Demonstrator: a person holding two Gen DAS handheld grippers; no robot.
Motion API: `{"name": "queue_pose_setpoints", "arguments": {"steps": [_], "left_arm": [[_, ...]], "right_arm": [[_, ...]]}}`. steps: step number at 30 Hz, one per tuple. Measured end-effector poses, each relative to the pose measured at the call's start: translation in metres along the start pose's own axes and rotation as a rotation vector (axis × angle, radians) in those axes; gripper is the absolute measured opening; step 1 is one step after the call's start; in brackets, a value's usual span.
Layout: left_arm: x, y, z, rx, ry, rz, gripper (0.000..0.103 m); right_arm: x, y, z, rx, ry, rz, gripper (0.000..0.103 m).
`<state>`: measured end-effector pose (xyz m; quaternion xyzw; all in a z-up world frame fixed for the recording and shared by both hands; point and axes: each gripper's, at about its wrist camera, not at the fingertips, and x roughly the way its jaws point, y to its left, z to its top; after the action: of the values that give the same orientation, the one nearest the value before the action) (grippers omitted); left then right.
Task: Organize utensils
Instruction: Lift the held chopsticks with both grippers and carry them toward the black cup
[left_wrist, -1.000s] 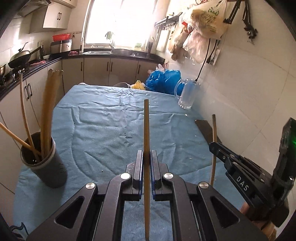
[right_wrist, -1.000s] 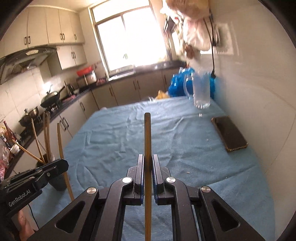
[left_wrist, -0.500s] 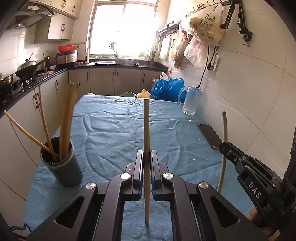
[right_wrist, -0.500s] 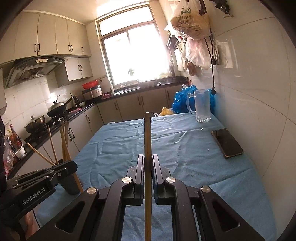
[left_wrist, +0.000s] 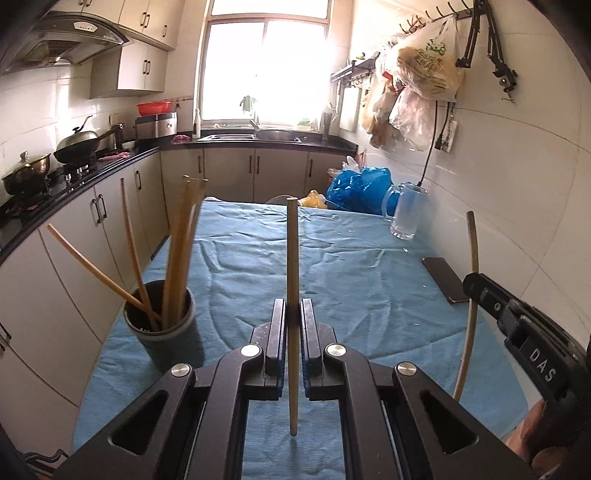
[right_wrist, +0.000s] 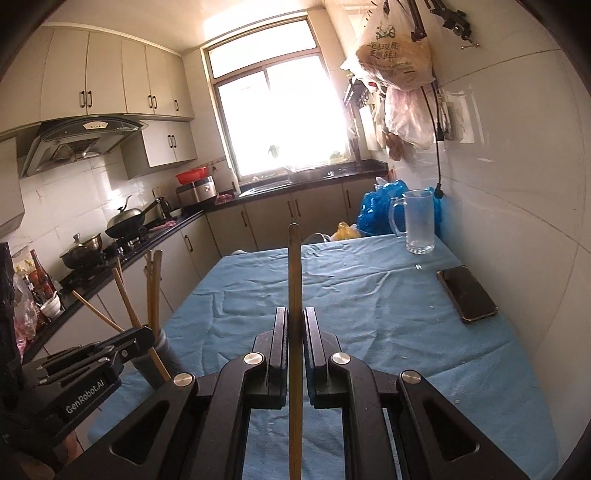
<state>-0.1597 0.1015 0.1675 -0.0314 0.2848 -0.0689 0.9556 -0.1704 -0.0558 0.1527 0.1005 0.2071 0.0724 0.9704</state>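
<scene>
My black left claw pinches a pale tan chopstick; my right one is black too. The plain blue tablecloth carries a dark grey holder and a black phone.

The right-wrist view's bottom edge cuts off the chopstick. The left gripper partly hides the utensil holder.

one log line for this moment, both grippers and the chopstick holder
left gripper: shut on chopstick | right gripper: shut on second chopstick | holder: several chopsticks inside, on blue cloth | stage: carrying, not yet placed
</scene>
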Motion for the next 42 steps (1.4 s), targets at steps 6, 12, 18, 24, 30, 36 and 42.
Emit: {"name": "queue_pose_setpoints", "arguments": {"steps": [6,12,18,24,30,36,42], "left_arm": [[0.003,0.016,0.000,-0.022,0.011,0.008,0.006],[0.004,0.036,0.002,-0.063,0.014,0.009,0.006],[0.002,0.048,0.006,-0.076,0.003,0.001,0.006],[-0.004,0.055,0.016,-0.084,-0.020,-0.019,0.006],[-0.012,0.061,0.029,-0.081,-0.045,-0.044,0.006],[-0.024,0.067,0.044,-0.052,-0.084,-0.056,0.006],[-0.029,0.078,0.059,-0.046,-0.103,-0.047,0.006]], "right_arm": [[0.011,0.015,0.009,-0.011,-0.001,0.030,0.008],[0.028,0.034,0.020,-0.035,0.001,0.070,0.008],[0.044,0.050,0.027,-0.050,0.008,0.098,0.008],[0.059,0.063,0.034,-0.052,0.016,0.121,0.008],[0.067,0.075,0.041,-0.065,0.010,0.140,0.008],[0.074,0.084,0.049,-0.064,0.005,0.162,0.008],[0.082,0.095,0.057,-0.065,0.001,0.198,0.008]]}}
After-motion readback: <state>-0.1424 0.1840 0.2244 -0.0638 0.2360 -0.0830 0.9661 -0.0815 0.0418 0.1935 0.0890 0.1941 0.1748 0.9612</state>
